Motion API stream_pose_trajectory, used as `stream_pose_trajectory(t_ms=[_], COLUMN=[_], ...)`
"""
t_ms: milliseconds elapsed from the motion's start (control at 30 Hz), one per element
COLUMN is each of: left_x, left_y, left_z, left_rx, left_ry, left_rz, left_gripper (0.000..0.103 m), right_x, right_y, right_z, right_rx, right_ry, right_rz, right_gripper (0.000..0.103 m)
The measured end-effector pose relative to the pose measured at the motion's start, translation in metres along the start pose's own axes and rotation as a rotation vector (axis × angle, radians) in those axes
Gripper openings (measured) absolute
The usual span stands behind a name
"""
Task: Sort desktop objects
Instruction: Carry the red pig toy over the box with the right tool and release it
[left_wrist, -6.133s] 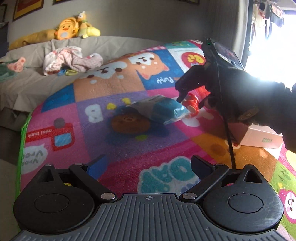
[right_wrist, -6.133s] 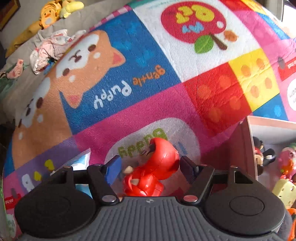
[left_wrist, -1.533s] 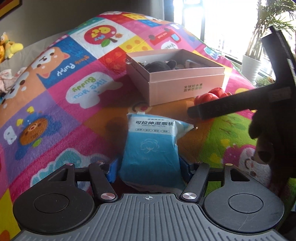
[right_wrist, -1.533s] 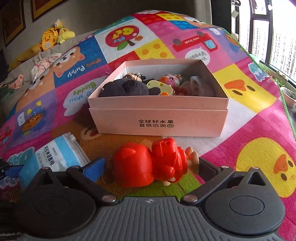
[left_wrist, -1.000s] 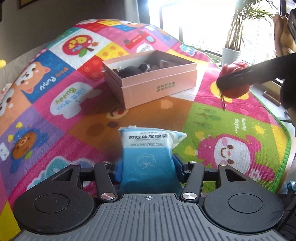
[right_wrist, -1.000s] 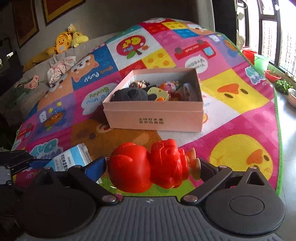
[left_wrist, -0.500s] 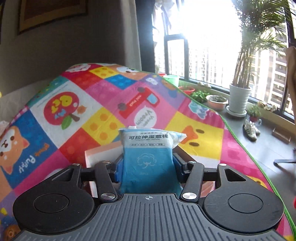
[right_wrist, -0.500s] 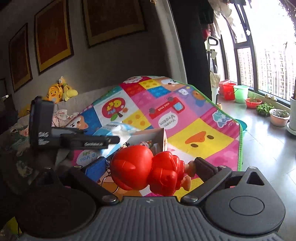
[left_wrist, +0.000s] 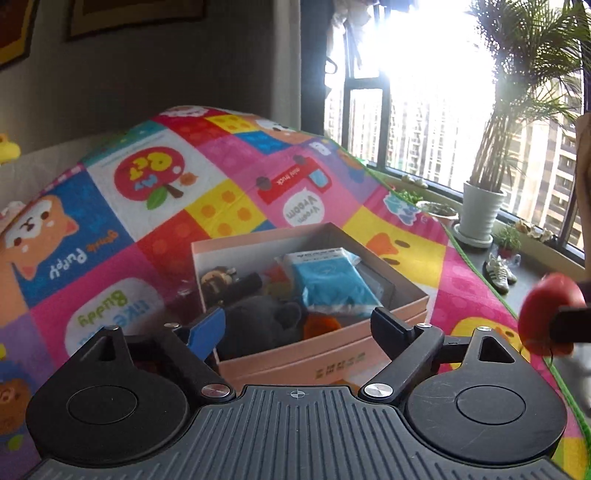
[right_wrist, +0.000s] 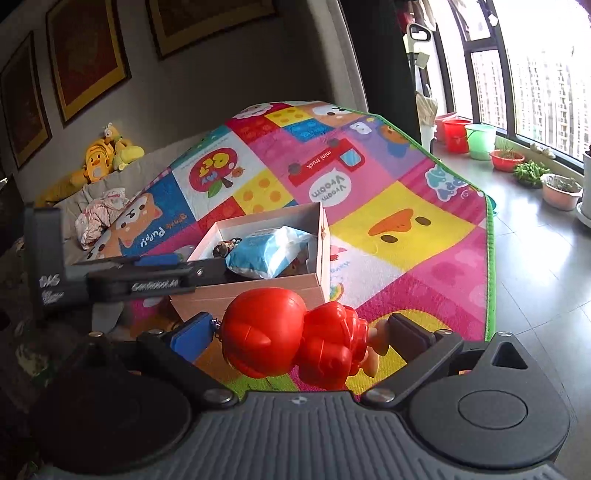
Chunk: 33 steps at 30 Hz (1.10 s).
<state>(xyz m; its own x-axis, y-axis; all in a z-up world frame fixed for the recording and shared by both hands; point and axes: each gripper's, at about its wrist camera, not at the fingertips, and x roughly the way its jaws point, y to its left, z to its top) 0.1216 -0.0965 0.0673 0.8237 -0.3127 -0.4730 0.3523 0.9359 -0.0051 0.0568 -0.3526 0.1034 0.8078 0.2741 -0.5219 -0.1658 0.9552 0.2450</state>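
Observation:
The pink cardboard box (left_wrist: 332, 350) stands on the play mat and holds several toys. The blue wet-wipes pack (left_wrist: 325, 280) lies inside it, also seen in the right wrist view (right_wrist: 269, 251). My left gripper (left_wrist: 295, 328) is open and empty, held above the box's near wall. My right gripper (right_wrist: 295, 336) is shut on the red toy figure (right_wrist: 295, 343), held in the air to the right of the box (right_wrist: 255, 291). The red toy also shows at the right edge of the left wrist view (left_wrist: 546, 317).
A colourful play mat (right_wrist: 406, 221) covers the floor. A dark plush (left_wrist: 258, 325) and small figures fill the box's left part. Potted plants (left_wrist: 480, 218) and buckets (right_wrist: 469, 140) line the window side. Plush toys (right_wrist: 103, 155) lie on the sofa behind.
My left gripper has opened and let go of the wipes pack, which now lies in the box. The right gripper still holds the red toy beside the box.

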Motion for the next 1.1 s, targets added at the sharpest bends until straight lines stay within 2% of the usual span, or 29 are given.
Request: stream_pose_trajectory(t_ms=[100, 200, 367, 467, 567, 633, 767, 867, 1000, 1100], left_x=[-0.012, -0.012, -0.014, -0.012, -0.007, -0.006, -0.004, -0.004, -0.007, -0.007], left_y=[0.009, 0.023, 0.035, 0.041, 0.051, 0.058, 0.065, 0.065, 0.065, 0.067], left_z=[-0.017, -0.03, -0.047, -0.051, -0.054, -0.056, -0.06, -0.061, -0.061, -0.063], left_rx=[0.015, -0.042, -0.092, -0.122, -0.177, -0.205, -0.246, -0.254, -0.253, -0.264], left_ry=[0.012, 0.055, 0.042, 0.025, 0.019, 0.016, 0.024, 0.024, 0.009, 0.011], left_rz=[0.028, 0.015, -0.002, 0.001, -0.012, -0.019, -0.044, -0.067, -0.056, -0.049], left_gripper=[0.094, 0.094, 0.095, 0.095, 0.095, 0.096, 0.097, 0.097, 0.097, 0.097], right_x=[0.022, 0.06, 0.143, 0.195, 0.228, 0.231, 0.219, 0.215, 0.224, 0.238], right_y=[0.017, 0.041, 0.092, 0.107, 0.113, 0.111, 0.101, 0.099, 0.118, 0.132], right_z=[0.029, 0.065, 0.102, 0.108, 0.105, 0.103, 0.099, 0.102, 0.103, 0.099], right_rx=[-0.052, -0.1, -0.29, -0.315, -0.294, -0.284, -0.358, -0.38, -0.411, -0.457], right_ry=[-0.019, -0.013, -0.038, 0.055, 0.165, 0.191, 0.176, 0.16, 0.157, 0.201], right_rz=[0.026, 0.049, -0.045, -0.039, -0.005, 0.001, -0.074, -0.095, -0.041, -0.017], right_gripper=[0.1, 0.1, 0.1, 0.1, 0.1, 0.1, 0.1, 0.1, 0.1, 0.102])
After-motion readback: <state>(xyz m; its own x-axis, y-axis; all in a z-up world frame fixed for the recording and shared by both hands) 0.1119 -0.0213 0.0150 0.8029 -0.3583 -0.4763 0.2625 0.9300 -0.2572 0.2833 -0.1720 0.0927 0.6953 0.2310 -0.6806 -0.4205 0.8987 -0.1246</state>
